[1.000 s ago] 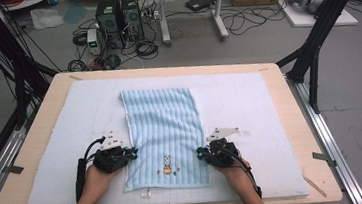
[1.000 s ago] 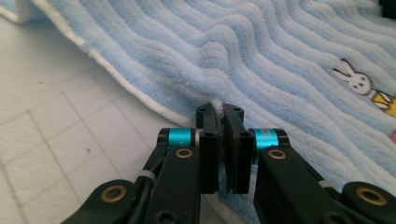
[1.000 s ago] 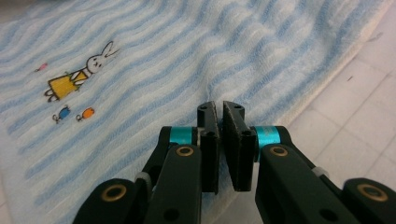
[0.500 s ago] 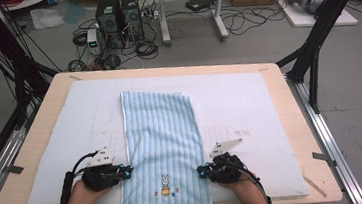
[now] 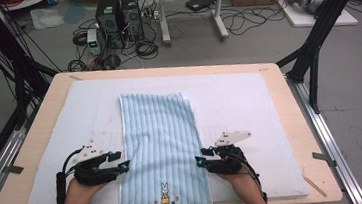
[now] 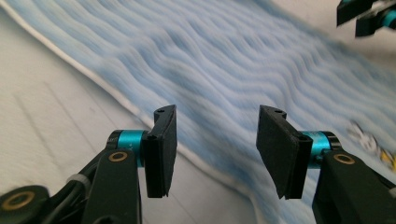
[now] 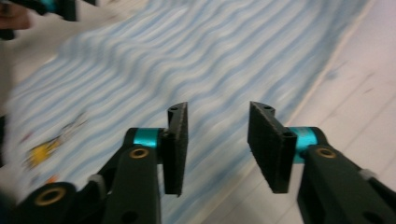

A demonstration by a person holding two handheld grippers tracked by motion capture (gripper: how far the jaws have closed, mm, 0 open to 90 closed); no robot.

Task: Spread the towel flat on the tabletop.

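Left tongs [image 5: 125, 165]: released, at the towel's left border near the front edge of the desk; the jaws have just been opening, and in the left gripper view the pads [image 6: 161, 151] stand apart above the white hem with nothing pinched between them.
Towel [image 5: 161, 149]: light blue, striped, spread lengthwise down the middle of the desk, its far end toward the back edge and its near end, with a small rabbit picture [image 5: 164, 193], draped over the front edge.
Feel: soft, limp and light by the look of it; likely to sag, crease and drag on the mat rather than slide stiffly. A low ripple runs along the left side.
Where to grip: the hemmed long borders or the corners look best, one side each, pinching only the cloth and not the white mat [image 5: 249, 100] beneath.
Right tongs [image 5: 199, 160]: released, at the towel's right border near the front edge; jaws also just opened, pads [image 7: 176, 144] apart over the hem, gripping nothing.
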